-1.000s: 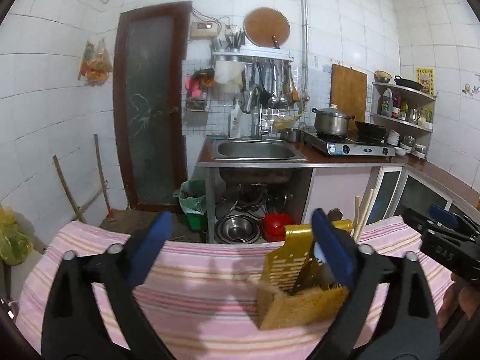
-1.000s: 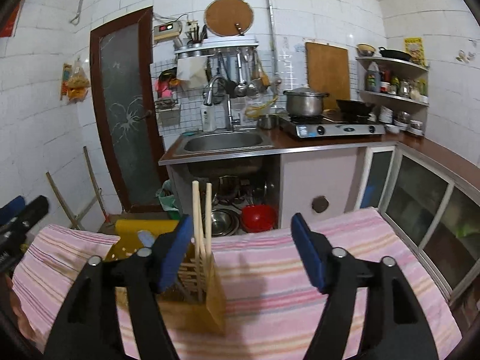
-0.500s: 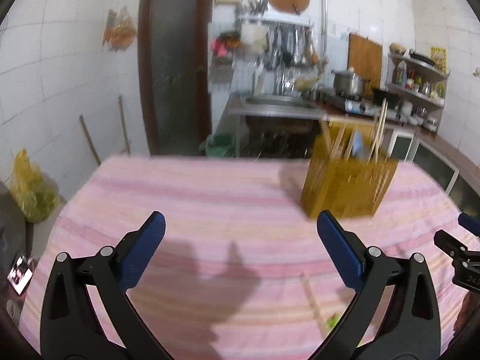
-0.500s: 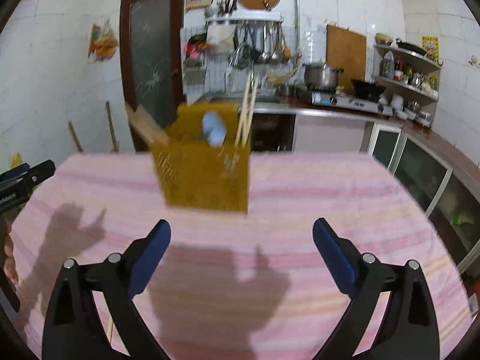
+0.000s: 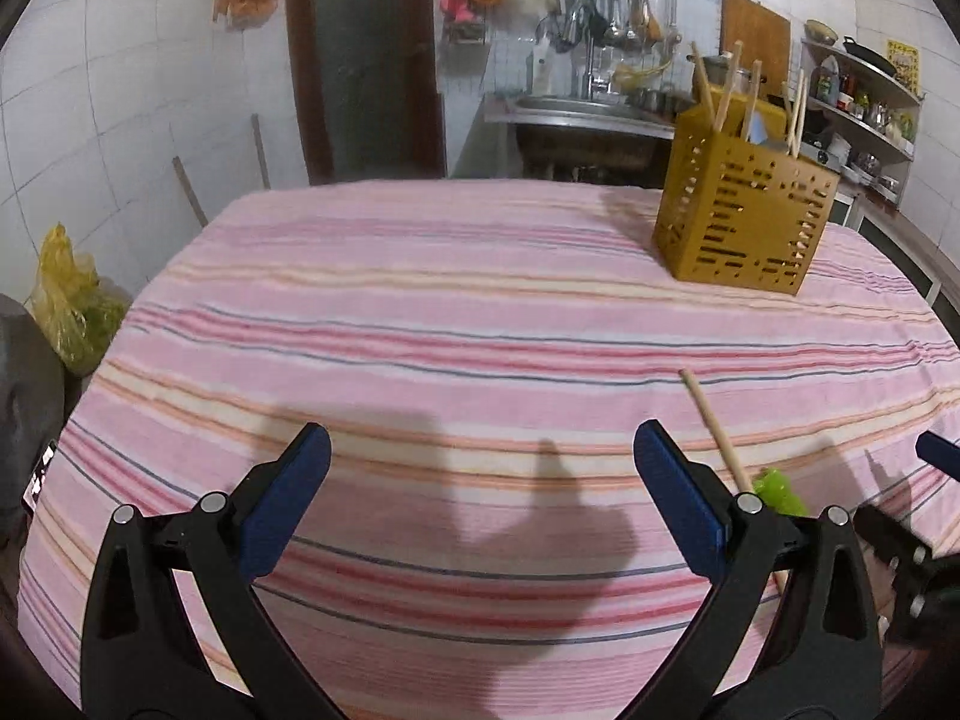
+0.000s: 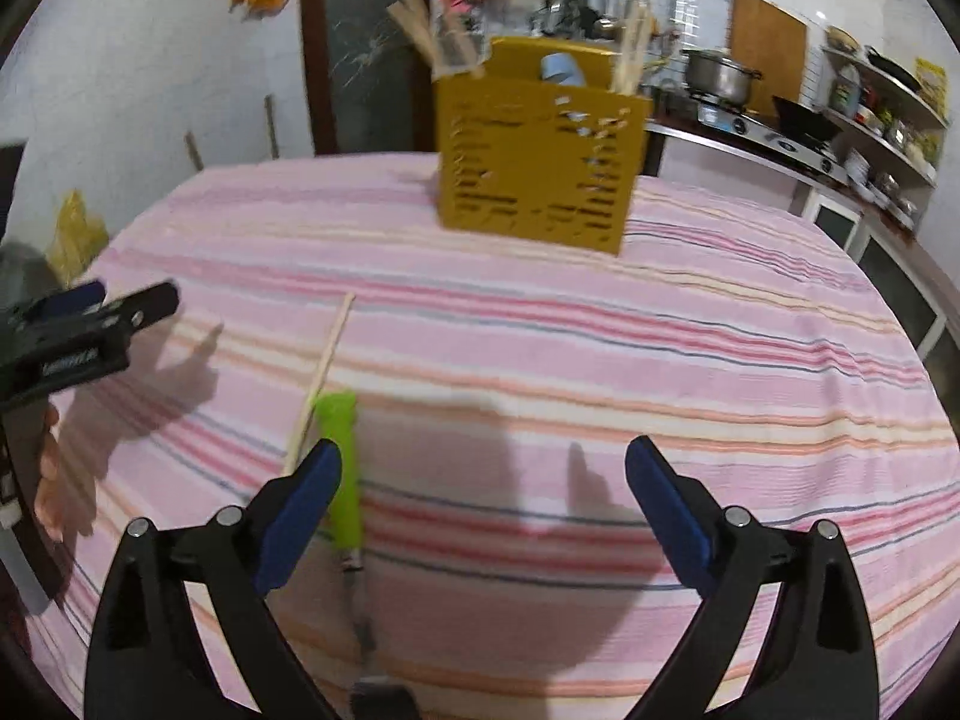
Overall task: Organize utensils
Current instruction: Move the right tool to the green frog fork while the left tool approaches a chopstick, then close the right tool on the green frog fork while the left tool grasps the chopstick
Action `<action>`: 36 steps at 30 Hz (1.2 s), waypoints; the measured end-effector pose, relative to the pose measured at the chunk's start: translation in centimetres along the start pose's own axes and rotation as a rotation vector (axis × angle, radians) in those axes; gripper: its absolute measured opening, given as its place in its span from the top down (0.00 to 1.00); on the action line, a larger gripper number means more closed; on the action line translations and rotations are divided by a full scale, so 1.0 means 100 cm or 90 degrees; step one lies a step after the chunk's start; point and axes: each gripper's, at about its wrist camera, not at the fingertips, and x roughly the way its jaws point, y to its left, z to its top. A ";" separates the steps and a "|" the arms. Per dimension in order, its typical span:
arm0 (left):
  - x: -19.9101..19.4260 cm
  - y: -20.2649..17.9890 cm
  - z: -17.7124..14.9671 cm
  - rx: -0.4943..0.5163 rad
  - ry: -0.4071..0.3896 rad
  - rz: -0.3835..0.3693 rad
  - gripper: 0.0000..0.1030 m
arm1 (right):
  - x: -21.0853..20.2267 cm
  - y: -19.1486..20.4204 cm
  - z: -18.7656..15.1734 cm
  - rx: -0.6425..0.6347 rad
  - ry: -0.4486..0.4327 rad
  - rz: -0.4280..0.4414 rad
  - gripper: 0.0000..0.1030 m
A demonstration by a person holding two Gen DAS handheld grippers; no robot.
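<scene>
Utensils left to sort were a thin pale wooden chopstick (image 6: 321,375) and a green plastic-handled tool (image 6: 343,468), touching side by side on the pink striped tablecloth (image 6: 690,360). We judged both light and stiff; the chopstick looked prone to rolling, so a mid-shaft grip suited it, and the green handle offered the broader hold. The yellow perforated plastic caddy (image 6: 537,165) stood well apart, beyond them. Our right gripper (image 6: 480,498) and left gripper (image 5: 480,489) hovered with jaws apart, empty.
</scene>
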 end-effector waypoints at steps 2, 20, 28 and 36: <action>0.004 -0.001 0.001 -0.004 0.008 0.004 0.05 | 0.004 0.008 -0.001 -0.016 0.015 0.001 0.10; 0.018 -0.019 0.002 0.001 0.046 -0.013 0.05 | 0.038 0.018 0.016 -0.009 0.089 0.083 0.85; 0.022 -0.052 0.010 0.015 0.052 -0.035 0.05 | 0.034 -0.023 0.020 0.051 0.067 0.033 0.85; 0.040 -0.077 0.014 0.003 0.083 -0.061 0.06 | 0.035 -0.064 0.026 0.094 0.047 -0.037 0.85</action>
